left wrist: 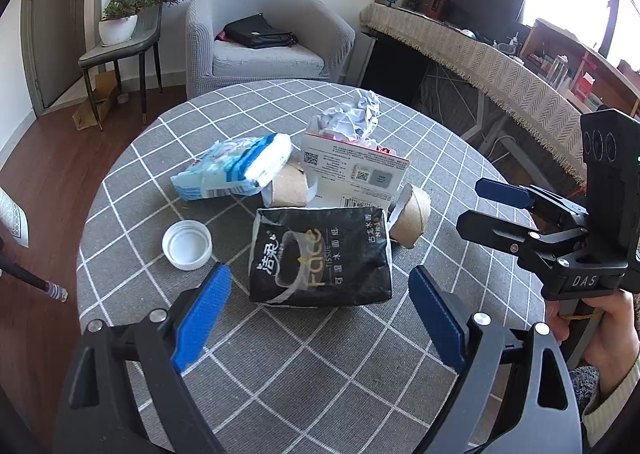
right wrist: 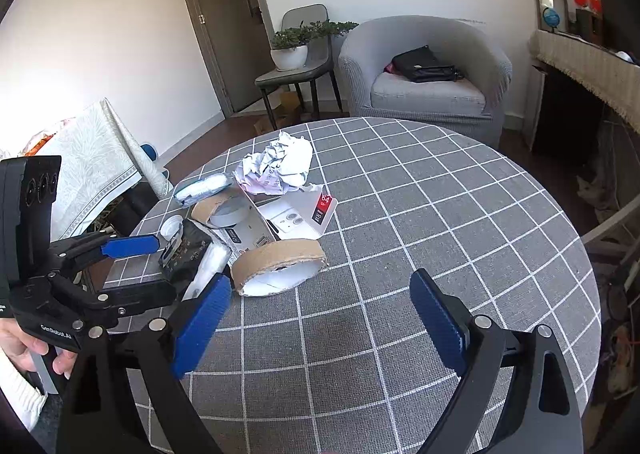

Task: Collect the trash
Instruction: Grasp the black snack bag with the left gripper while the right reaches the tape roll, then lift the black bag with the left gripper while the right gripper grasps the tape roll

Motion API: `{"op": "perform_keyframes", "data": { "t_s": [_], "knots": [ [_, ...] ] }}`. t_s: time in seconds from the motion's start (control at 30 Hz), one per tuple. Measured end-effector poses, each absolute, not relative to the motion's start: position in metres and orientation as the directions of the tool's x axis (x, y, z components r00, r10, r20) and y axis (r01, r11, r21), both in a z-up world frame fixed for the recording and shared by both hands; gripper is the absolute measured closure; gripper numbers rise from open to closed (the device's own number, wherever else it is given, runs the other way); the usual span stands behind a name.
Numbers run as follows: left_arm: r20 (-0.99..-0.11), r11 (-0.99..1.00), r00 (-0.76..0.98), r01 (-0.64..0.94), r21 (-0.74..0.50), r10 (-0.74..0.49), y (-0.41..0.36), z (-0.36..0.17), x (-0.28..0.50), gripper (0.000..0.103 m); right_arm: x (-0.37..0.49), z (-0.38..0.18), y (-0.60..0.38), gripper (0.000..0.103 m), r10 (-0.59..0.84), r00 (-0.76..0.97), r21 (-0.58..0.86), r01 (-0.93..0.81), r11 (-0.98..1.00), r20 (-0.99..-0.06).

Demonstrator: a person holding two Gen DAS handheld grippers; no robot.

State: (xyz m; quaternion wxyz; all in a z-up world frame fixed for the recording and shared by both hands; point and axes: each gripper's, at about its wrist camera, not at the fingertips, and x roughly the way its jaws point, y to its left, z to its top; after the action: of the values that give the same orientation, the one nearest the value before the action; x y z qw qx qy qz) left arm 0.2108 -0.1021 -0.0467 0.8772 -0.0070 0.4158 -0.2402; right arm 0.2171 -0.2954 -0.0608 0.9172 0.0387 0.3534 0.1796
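Trash lies heaped on a round table under a grey checked cloth [left wrist: 320,366]. The heap holds a black tissue pack [left wrist: 320,254], a blue-white pack [left wrist: 232,170], crumpled paper [left wrist: 352,114], a white card box [left wrist: 356,170], two cardboard rings [left wrist: 412,218] and a white lid [left wrist: 187,244]. My left gripper [left wrist: 319,271] is open. The black pack's near end lies between its blue pads, which do not touch it. My right gripper [right wrist: 321,278] is open over bare cloth, just short of the nearest cardboard ring [right wrist: 280,258]. It appears in the left wrist view as right gripper [left wrist: 470,203].
Behind the table stands a grey armchair [left wrist: 260,54] with a black bag on it, and a chair with a potted plant [left wrist: 120,22] on it. A cloth-covered desk [left wrist: 480,54] runs along the right. A hand [left wrist: 600,334] holds the right gripper's handle.
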Motion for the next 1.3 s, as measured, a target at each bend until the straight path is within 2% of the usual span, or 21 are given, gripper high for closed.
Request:
{"op": "perform_keyframes", "data": {
  "t_s": [0.17,0.2,0.3,0.6,0.9,0.97,1.03,1.17,1.3],
  "knots": [
    [-0.748,0.892,0.526,0.406,-0.198,-0.406,-0.108,-0.054,0.219,0.013,0.223,-0.063,-0.296,0.011,0.384,0.669,0.231,-0.31,0.922,-0.636],
    [-0.754,0.894,0.52,0.4,-0.201,-0.402,-0.108,-0.056,0.221,0.021,0.224,-0.063,-0.296,0.011,0.387,0.668,0.234,-0.311,0.921,-0.635],
    [-0.76,0.894,0.513,0.401,-0.199,-0.4,-0.108,-0.056,0.221,0.029,0.225,-0.063,-0.292,0.011,0.385,0.665,0.228,-0.314,0.922,-0.64],
    [-0.742,0.886,0.524,0.415,-0.207,-0.419,-0.097,-0.047,0.209,0.03,0.233,-0.064,-0.27,0.011,0.398,0.636,0.2,-0.362,0.91,-0.661],
    [-0.722,0.89,0.55,0.406,-0.208,-0.42,-0.076,-0.035,0.197,0.03,0.247,-0.071,-0.258,0.011,0.385,0.621,0.227,-0.321,0.92,-0.683],
    [-0.719,0.892,0.56,0.409,-0.191,-0.411,-0.074,-0.033,0.194,0.03,0.249,-0.073,-0.253,0.014,0.369,0.614,0.217,-0.31,0.926,-0.698],
    [-0.717,0.892,0.564,0.412,-0.185,-0.409,-0.069,-0.031,0.192,0.03,0.25,-0.076,-0.25,0.02,0.356,0.605,0.216,-0.294,0.931,-0.713],
    [-0.712,0.895,0.57,0.401,-0.196,-0.411,-0.059,-0.028,0.187,0.03,0.251,-0.079,-0.249,0.023,0.348,0.592,0.237,-0.259,0.936,-0.727],
    [-0.696,0.895,0.582,0.394,-0.211,-0.42,-0.051,-0.024,0.178,0.03,0.253,-0.078,-0.25,0.04,0.338,0.593,0.259,-0.217,0.941,-0.731]
  ]
}}
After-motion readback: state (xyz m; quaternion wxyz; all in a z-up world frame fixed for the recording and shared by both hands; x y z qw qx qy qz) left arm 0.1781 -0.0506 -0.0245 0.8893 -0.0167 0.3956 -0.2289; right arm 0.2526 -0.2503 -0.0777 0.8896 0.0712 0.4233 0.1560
